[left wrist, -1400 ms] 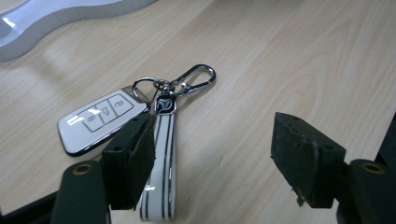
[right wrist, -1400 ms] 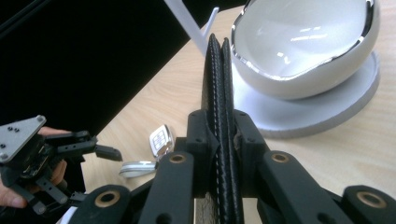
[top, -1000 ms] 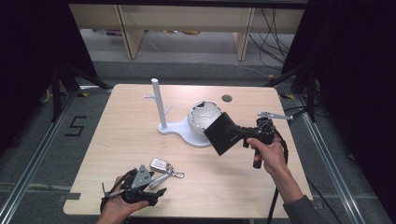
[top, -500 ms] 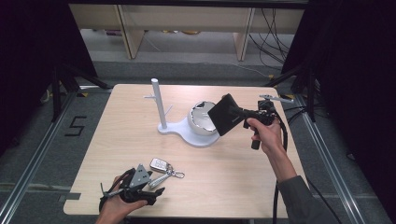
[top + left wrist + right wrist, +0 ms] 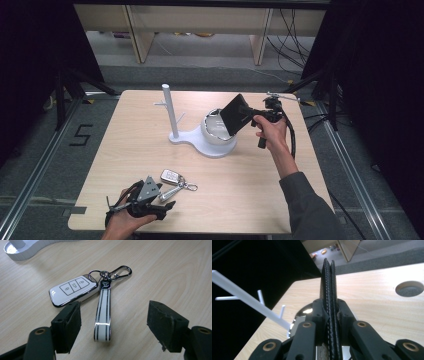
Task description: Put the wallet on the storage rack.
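1. The right gripper [image 5: 244, 114] was clamped on a black wallet [image 5: 234, 114], its jaws pressed against both faces of it; in the right gripper view the wallet [image 5: 329, 302] stood on edge between the jaws, stitched seams up.
2. In the high view the wallet was held in the air, tilted, above the white bowl [image 5: 214, 131] at the wide end of the white stand [image 5: 186, 137]. Whether it touched the bowl could not be told.
3. The stand's post [image 5: 169, 111] rose upright left of the bowl, with short pegs sticking from it; the post [image 5: 249, 301] ran slantwise across the right gripper view.
4. The left gripper [image 5: 161, 198] sat low at the near left part of the table [image 5: 250, 195], its jaws spread wide and holding nothing.
5. In the left gripper view a white key fob [image 5: 73, 290] lay flat on the table, ringed to a striped strap [image 5: 103, 312] and a metal clip [image 5: 121, 272].
6. The strap's loose end lay between the open jaws, touching neither pad; the fob lay just beyond the left pad [image 5: 73, 325].
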{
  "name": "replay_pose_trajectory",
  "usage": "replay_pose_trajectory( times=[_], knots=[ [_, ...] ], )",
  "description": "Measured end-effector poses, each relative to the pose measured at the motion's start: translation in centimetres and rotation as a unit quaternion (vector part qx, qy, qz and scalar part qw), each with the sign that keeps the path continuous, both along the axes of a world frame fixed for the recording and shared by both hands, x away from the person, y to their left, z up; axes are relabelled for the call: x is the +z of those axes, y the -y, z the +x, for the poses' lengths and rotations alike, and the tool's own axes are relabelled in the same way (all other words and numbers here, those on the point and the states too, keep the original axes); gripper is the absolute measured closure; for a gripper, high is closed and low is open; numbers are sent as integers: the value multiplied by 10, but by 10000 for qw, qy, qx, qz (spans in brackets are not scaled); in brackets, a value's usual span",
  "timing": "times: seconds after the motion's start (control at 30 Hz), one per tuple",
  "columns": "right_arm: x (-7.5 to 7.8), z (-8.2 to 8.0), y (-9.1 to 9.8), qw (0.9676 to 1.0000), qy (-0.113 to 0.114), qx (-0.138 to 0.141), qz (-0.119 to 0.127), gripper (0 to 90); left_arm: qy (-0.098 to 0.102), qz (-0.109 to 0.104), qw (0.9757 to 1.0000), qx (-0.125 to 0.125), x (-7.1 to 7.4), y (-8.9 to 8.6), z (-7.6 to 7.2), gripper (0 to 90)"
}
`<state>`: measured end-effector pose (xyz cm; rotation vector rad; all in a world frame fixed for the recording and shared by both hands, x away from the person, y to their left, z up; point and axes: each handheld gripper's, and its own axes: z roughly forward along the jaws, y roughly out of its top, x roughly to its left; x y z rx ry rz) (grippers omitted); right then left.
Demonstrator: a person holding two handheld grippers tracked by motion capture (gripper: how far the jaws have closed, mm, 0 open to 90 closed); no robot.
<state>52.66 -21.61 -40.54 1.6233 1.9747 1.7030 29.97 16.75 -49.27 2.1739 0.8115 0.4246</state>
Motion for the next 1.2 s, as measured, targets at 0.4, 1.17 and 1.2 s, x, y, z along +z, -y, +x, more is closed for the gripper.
replay_pose_trajectory(
  times=[0.4, 1.17, 1.2],
  knots=[
    [-30, 16, -26, 9995, -300, 114, -75, 797, -31, 128, 9999, -42, 0, -1, 0, 266],
    [-9, -21, -2, 9869, 157, -13, -1608, 342, 9, 48, 9999, 105, 1, -10, -3, 259],
    [-9, -26, 1, 9854, 279, 5, -1678, 342, 24, 23, 10000, 85, 1, -11, -4, 258]
  ],
)
